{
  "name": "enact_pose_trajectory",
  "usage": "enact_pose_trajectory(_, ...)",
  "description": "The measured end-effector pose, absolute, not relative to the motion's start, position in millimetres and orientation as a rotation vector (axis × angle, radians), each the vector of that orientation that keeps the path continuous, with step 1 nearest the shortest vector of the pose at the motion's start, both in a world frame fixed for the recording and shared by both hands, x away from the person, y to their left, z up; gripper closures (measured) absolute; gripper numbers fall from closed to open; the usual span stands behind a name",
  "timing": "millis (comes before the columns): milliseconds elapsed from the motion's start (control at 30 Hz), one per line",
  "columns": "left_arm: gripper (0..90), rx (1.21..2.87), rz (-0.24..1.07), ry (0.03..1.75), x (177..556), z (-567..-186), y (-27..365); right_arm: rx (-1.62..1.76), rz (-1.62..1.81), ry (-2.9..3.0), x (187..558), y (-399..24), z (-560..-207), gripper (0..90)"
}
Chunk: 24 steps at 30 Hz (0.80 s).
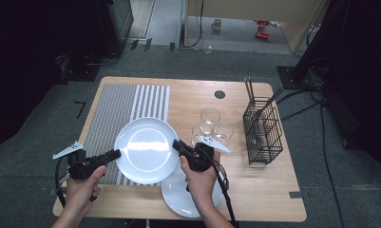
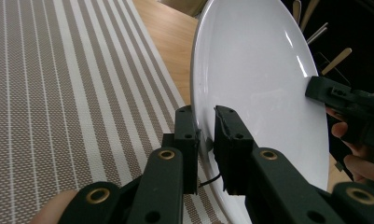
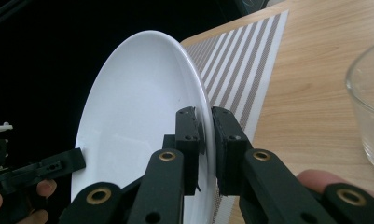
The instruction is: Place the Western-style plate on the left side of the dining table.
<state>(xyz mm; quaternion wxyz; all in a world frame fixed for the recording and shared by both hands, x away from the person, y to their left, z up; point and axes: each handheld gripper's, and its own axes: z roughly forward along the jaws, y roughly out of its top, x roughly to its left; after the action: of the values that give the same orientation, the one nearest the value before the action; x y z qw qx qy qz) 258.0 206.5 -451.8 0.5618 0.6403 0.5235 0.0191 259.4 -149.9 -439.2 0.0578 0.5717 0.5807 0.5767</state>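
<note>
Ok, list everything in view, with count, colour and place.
Held plate: one, white, above the placemat, gripped at opposite rims.
Second plate: one, white, table front edge.
Placemat: one, grey-and-white striped, table left.
Glasses: three, clear, centre-right.
Wire basket: one, black, holding utensils, table right.
Table: one, light wood.
Mug: one, pale, on the floor beyond.
Left gripper: black, fingers shut on plate rim.
Right gripper: black, likewise.

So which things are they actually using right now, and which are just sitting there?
In use:
- white plate, held at opposite rims
- left claw, shut on its rim
- right claw, shut on its rim

Just lying about:
- second plate near the table's front edge
- three glasses
- black wire basket with cutlery
- striped mat
</note>
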Motion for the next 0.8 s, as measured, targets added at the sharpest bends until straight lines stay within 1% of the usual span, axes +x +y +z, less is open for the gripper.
enact_pose_trajectory(800, 80.4, 1.473, 0.069, 1.257, 277, -449, 240, 1.725, 1.731, 1.831, 299, -112, -436, 80.8)
